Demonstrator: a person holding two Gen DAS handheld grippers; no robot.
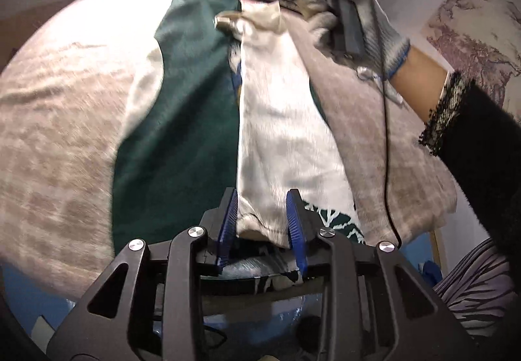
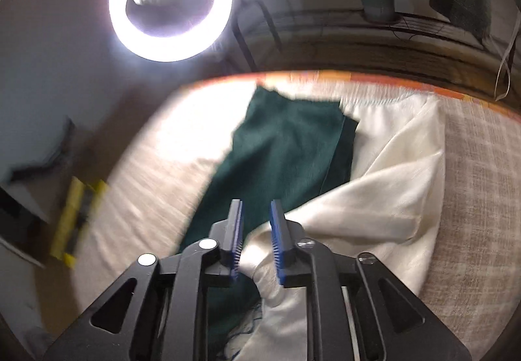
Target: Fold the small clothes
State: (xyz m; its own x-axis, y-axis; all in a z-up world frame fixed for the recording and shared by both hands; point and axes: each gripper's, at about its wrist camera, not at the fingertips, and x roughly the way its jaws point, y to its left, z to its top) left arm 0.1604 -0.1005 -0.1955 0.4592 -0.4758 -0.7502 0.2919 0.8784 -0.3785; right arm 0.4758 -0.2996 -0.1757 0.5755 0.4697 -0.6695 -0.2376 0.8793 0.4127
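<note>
**Two grippers parted over a green and cream garment**

Two grippers are working at one garment, a dark green piece (image 1: 182,107) with a cream panel (image 1: 280,133) folded lengthwise across it, and it is lying on a round table under a beige woven cloth (image 1: 55,120). The left gripper (image 1: 264,224) is sitting at the garment's near hem, its blue ribbed pads (image 1: 228,224) standing a narrow way apart with the cream hem lying loose between them; the cloth is not looking pinched there. At the far end, a gloved hand (image 1: 368,19) is holding the right gripper (image 2: 256,240), which is blurred in the left wrist view.

Seen from its own camera, the right gripper is also standing narrowly open, a bunched roll of cream fabric (image 2: 358,208) passing under and between its pads (image 2: 276,250); whether either pad is touching it I cannot tell.

Left of the garment, the beige cloth is lying bare out to the table's curved rim, giving broad open room on that side. To the right, bare cloth is showing between the cream panel and the edge, where a dark sleeve (image 1: 482,159) and a thin black cable (image 1: 387,146) are crossing. The far rim, trimmed in orange (image 2: 374,77), is running just beyond the green top edge. A ring light (image 2: 171,1) is glaring beyond the table.
</note>
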